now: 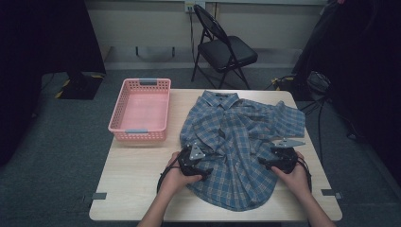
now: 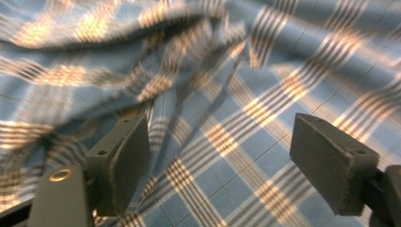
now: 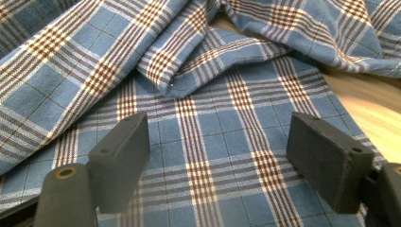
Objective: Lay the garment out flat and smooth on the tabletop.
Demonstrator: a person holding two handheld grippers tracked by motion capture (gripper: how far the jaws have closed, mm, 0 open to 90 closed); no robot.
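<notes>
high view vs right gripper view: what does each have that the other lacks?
High view alone: pink basket left of the shirt, folding chair behind the table, both hands with the left gripper and right gripper at the shirt's lower half. Right gripper view alone: its open jaws close up over flat cloth, nothing between them. Shared: the blue plaid shirt and the wooden table.

Bare table point(image 1: 137, 165) lower left gives you free passage. The pink basket point(image 1: 140, 109) blocks upper left. The crumpled shirt point(image 1: 236, 142) covers centre and right.
</notes>
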